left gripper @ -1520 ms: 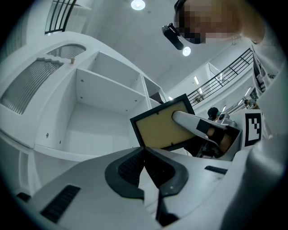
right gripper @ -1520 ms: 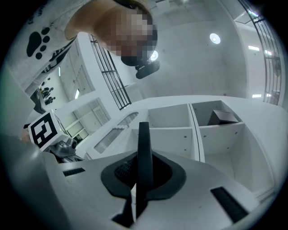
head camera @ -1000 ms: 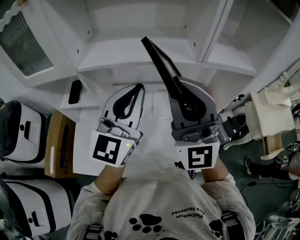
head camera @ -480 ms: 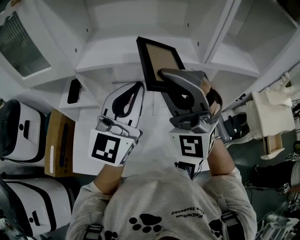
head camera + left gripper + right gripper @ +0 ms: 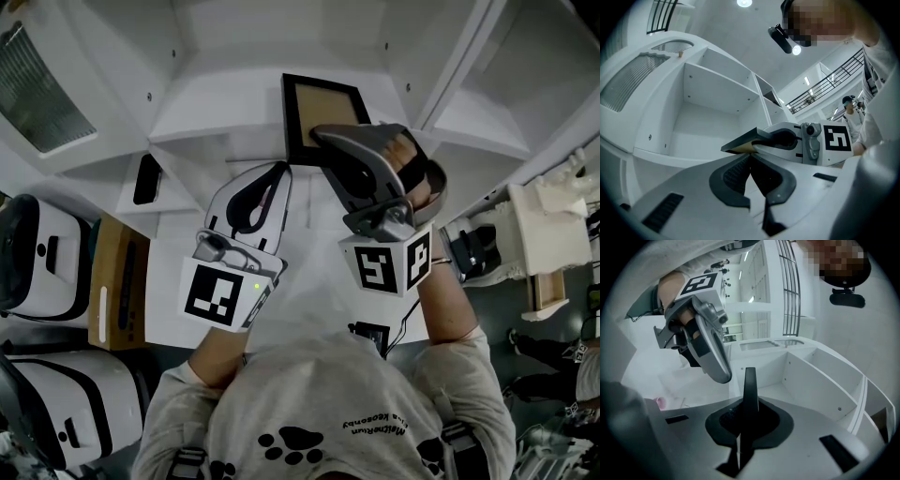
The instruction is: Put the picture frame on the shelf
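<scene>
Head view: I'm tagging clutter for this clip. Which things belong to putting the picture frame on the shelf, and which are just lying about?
In the job: picture frame, held in the right gripper jaws; white shelf unit.

Lying about: cardboard box; white cases; dark flat object on a ledge; left gripper, jaws shut on nothing.

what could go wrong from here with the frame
1. The right gripper pinches the picture frame only at its near edge, so most of it sticks out unsupported; it may pivot or slip in the jaws.
2. The frame hangs over the white shelf close to an upright divider; a corner might knock it on the way in.
3. The shut, empty left gripper sits right beside it and may bump it.
</scene>
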